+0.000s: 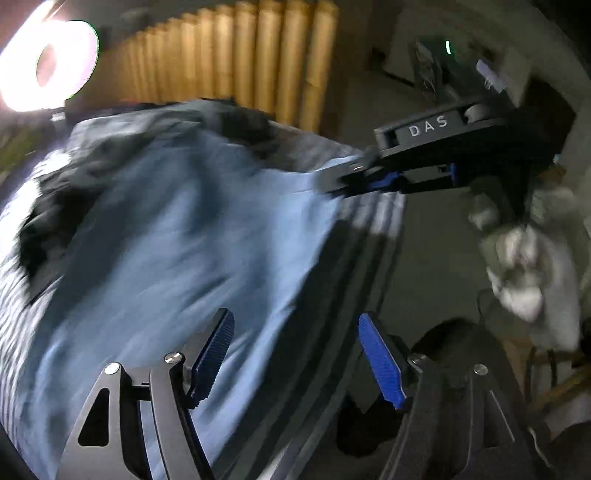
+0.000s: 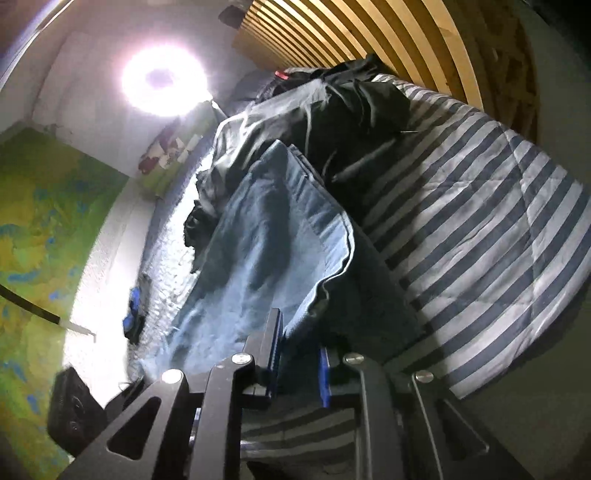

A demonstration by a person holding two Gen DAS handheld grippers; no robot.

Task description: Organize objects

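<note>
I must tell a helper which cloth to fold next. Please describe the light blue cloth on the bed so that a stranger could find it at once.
Start from the wooden slat headboard and the striped blanket that covers the bed. The light blue cloth lies on this blanket, beside a heap of black clothes. It is the only plain pale blue piece, with a dark piped edge, and the right claw grips its edge.

In my left wrist view, motion blur smears the blue cloth [image 1: 177, 240] and the pale bundle [image 1: 524, 258] at right; I cannot identify that bundle. In my right wrist view, the lamp [image 2: 164, 81] glare washes out the wall, and the black bag [image 2: 74, 410] is cut off behind my tool's frame.
</note>
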